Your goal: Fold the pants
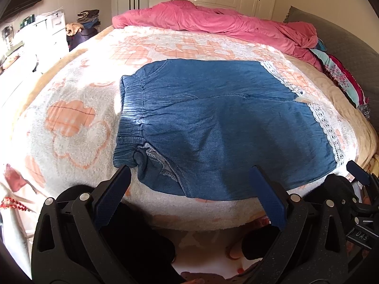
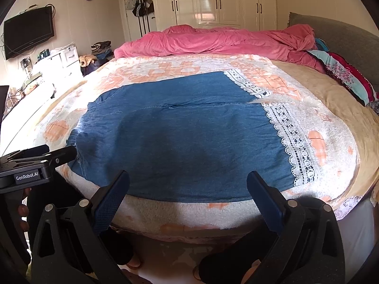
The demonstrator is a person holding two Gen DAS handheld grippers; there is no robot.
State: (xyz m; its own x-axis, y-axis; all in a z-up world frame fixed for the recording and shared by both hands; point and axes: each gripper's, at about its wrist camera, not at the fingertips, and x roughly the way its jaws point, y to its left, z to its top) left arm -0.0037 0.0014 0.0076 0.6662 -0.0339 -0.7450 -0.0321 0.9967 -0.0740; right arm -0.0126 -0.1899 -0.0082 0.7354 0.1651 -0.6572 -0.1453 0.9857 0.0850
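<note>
Two views, left wrist first.

Left wrist view
Left gripper (image 1: 189,172): spread wide, nothing between the blue-padded fingers (image 1: 111,196); held above the near bed edge.
Pants (image 1: 213,127): blue denim, spread flat on the blanket, waistband to the left, legs running to the right.
Waistband (image 1: 129,118): gathered elastic, sunlit near the middle; near corner just beyond the left fingertip.
Pocket opening (image 1: 158,163): on the near side, pale lining showing.
Lace hems (image 1: 329,132): white trim on both leg ends, at the right.
Blanket (image 1: 71,123): fleecy white with orange checked flowers, covering the bed.
Pink duvet (image 1: 213,21): bunched along the far edge of the bed.
Right gripper (image 1: 355,172): partly visible at the right border, close beside the left one; opening cannot be judged from this view.

Right wrist view
Right gripper (image 2: 188,179): spread wide, empty; fingertips over the near edge of the denim, contact not determinable.
Pants (image 2: 177,137): flat, near leg in front, far leg behind, seam line between them.
Lace hems (image 2: 291,137): right end, resting on the blanket (image 2: 331,142).
Left gripper (image 2: 40,161): body visible at the left border, near the waistband end.
Wardrobe (image 2: 225,0): cream doors behind the bed.
Television (image 2: 28,30): wall-mounted, far left.
</note>
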